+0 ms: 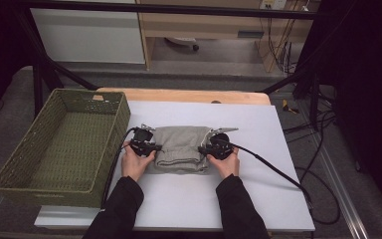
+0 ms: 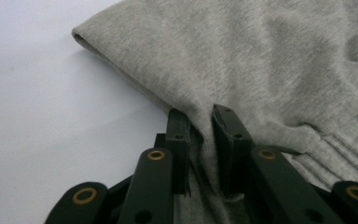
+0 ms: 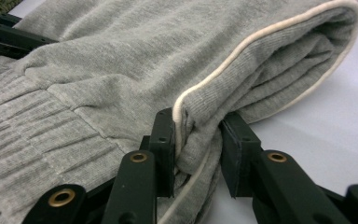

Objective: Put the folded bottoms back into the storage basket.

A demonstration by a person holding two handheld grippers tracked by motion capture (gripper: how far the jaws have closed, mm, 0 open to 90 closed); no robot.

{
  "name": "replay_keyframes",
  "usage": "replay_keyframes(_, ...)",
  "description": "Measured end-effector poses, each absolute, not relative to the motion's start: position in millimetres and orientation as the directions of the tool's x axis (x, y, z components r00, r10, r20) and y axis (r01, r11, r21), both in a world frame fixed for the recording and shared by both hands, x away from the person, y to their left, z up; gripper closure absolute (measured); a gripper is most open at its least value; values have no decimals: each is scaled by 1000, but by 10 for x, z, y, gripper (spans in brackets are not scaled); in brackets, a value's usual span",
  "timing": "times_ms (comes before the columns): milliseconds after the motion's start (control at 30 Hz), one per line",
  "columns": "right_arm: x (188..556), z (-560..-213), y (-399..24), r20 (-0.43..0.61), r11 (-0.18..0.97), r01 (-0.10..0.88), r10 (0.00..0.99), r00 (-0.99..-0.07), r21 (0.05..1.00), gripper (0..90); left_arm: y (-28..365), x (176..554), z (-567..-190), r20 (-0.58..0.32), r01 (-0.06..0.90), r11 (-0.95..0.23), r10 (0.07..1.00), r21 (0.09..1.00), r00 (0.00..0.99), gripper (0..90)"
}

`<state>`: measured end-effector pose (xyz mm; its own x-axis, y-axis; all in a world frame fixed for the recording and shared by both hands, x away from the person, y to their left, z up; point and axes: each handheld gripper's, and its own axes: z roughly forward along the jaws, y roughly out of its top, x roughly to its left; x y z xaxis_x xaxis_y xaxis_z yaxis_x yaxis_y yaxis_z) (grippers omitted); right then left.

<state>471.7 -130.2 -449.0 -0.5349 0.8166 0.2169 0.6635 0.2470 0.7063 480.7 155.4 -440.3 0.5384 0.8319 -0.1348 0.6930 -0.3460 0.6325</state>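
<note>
High view: folded grey knit garment [image 1: 181, 149] is lying mid-table on white sheet [image 1: 258, 189], w/ left gripper [image 1: 151, 147] and right gripper [image 1: 205, 149] biting its opposite ends. Green woven basket [image 1: 10, 174] is sitting at left, rectangular, w/ bare mesh floor.

Left gripper view: jaws are pinching a soft fleecy fold, ribbed cuff at right.

Right gripper view: jaws are clamping a thick edge w/ cream piping [image 3: 242, 51]; gathered ribbing at left.
</note>
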Motion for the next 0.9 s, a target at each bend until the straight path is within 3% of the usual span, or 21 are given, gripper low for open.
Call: replay_keyframes(900, 4715, -4443, -1333, 233, 232, 659, 810, -539, 716, 720, 1565, 4807, -4251, -159, 696, -337, 824, 634, 544, 806)
